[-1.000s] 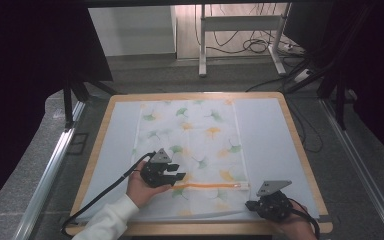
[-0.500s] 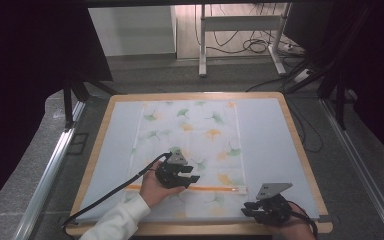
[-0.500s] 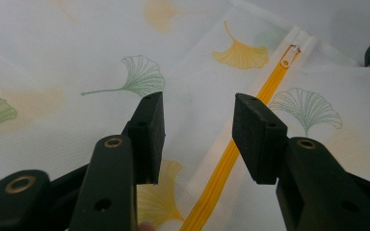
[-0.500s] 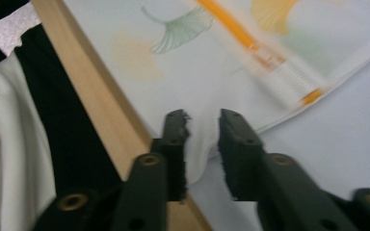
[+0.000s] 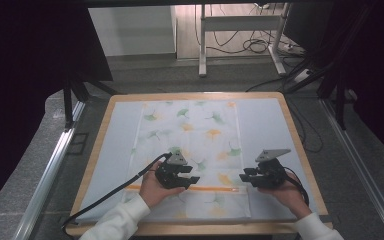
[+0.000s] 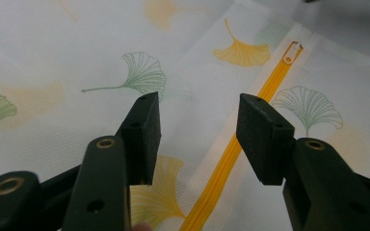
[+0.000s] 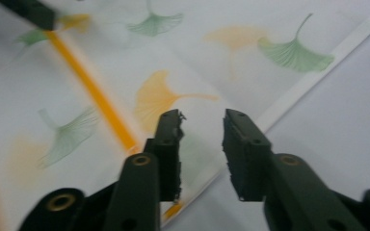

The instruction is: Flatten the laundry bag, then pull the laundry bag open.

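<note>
bag: ginkgo-print mesh zipper bag lay flat on counter, under both jaws
zipper: ran between left gripper jaws, gaping, opening, nothing pinched
right gripper: jaws apart, narrowing, empty, over bag's zipper-end edge

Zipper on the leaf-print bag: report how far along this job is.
Done: the orange zipper looks closed, its pull at the far end. In hand: left tongs have just been opening, right tongs closing slightly; both grip nothing. Left: perhaps folding the leaf-print bag, which lies flat.
</note>
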The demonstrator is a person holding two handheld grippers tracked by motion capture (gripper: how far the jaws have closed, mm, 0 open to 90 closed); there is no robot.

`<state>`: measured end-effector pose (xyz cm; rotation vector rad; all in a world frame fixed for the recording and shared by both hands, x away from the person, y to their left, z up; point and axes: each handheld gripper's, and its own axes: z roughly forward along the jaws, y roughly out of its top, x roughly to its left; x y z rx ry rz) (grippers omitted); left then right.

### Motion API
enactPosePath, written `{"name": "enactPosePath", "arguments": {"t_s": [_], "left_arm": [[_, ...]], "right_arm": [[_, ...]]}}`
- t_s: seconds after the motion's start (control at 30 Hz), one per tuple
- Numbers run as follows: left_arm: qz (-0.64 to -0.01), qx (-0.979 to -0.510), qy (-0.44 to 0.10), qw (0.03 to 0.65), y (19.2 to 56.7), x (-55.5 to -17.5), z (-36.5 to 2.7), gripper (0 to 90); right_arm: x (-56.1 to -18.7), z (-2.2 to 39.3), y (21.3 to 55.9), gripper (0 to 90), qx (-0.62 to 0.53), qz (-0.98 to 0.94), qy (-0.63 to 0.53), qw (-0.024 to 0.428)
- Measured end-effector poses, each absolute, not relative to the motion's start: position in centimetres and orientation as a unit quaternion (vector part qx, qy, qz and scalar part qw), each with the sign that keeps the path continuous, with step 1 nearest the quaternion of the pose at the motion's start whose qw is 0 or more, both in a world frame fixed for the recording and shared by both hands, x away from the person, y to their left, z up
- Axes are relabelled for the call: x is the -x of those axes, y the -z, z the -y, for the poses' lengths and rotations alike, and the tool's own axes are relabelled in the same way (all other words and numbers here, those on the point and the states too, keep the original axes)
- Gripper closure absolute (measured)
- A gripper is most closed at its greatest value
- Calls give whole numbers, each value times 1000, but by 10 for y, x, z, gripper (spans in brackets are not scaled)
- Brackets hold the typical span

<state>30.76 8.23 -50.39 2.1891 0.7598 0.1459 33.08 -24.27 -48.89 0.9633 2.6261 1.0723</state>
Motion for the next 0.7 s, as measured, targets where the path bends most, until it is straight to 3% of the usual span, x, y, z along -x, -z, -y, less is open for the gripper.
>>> {"name": "enactPosePath", "arguments": {"t_s": [0.2, 0.63, 0.7], "left_arm": [[-298, -863, -52, 405, 502, -303, -79, 502], [-299, -858, -40, 416, 495, -292, -68, 536], [-283, -871, -70, 395, 494, -288, -61, 526]], "right_arm": [[-356, 223, 499, 875, -306, -890, -333, 67], [-368, 212, 514, 888, -299, -900, -312, 57], [-369, 212, 515, 888, -300, -899, -314, 55]]}}
